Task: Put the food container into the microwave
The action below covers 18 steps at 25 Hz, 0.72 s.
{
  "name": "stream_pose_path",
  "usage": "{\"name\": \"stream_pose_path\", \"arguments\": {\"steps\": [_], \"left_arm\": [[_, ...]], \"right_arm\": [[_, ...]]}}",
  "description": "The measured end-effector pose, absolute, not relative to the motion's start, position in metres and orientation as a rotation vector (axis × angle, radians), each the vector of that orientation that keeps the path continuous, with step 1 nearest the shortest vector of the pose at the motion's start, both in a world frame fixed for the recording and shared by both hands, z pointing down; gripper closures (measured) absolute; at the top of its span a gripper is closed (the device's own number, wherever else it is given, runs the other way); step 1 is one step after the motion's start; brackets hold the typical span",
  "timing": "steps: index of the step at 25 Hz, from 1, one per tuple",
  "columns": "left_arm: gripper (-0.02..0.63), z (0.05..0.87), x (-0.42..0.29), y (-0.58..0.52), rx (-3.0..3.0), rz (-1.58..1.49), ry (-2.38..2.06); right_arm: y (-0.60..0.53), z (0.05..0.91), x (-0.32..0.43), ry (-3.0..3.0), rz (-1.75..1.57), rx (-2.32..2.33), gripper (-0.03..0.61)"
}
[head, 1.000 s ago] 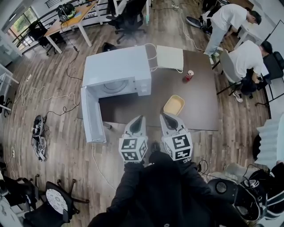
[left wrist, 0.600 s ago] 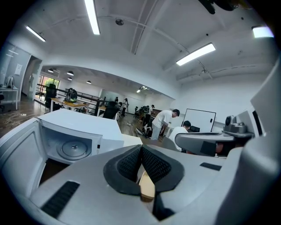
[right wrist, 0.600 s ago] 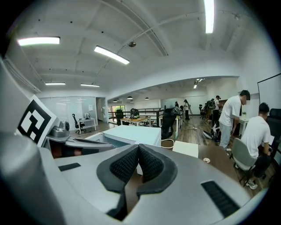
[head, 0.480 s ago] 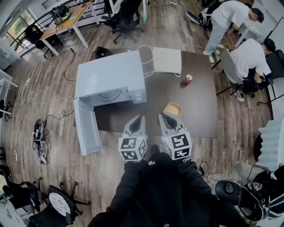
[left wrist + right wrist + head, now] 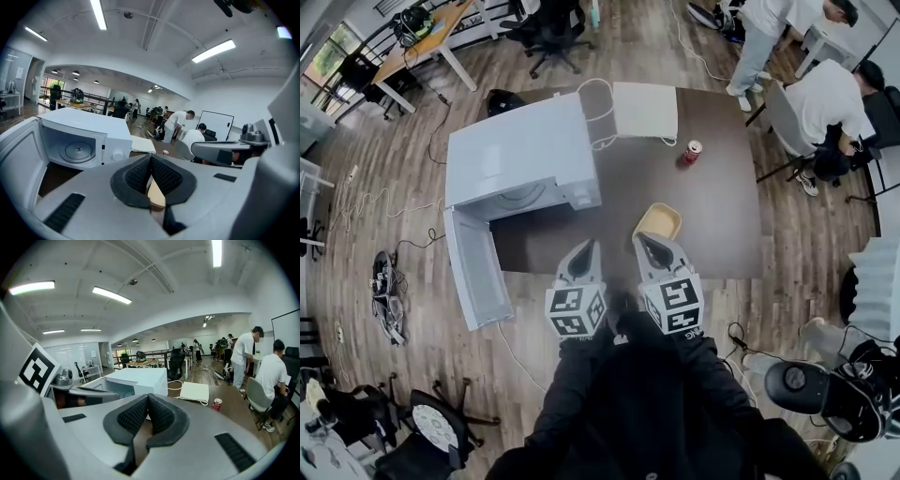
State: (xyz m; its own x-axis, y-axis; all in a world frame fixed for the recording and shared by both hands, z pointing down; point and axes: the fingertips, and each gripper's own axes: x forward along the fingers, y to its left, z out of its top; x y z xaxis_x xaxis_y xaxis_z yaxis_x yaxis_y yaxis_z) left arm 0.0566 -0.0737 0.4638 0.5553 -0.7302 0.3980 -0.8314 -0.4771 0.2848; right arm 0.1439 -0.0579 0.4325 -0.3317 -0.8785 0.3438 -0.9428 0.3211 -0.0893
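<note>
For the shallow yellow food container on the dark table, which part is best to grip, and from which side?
Probably its near rim: the shallow yellow food container lies flat and open-topped on the dark table, just ahead of the right tool. Come from the person's side, one jaw inside the wall, one outside.

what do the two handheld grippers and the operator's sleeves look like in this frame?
The left gripper and right gripper both have light grey, wedge-shaped bodies that taper to dark, textured pads. Each carries a white cube with black square markers at its rear. The sleeves are black. No cables are visible on them.
</note>
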Motion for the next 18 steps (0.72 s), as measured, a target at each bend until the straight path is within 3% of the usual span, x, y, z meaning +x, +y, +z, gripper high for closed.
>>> {"name": "stream_pose_path", "arguments": {"steps": [18], "left_arm": [[0.580, 0.543, 0.053, -0.090, 2.249, 0.446, -1.171]], "right_arm": [[-0.066, 0.524, 0.167, -2.128, 0.593, 1.681, 0.555]]}}
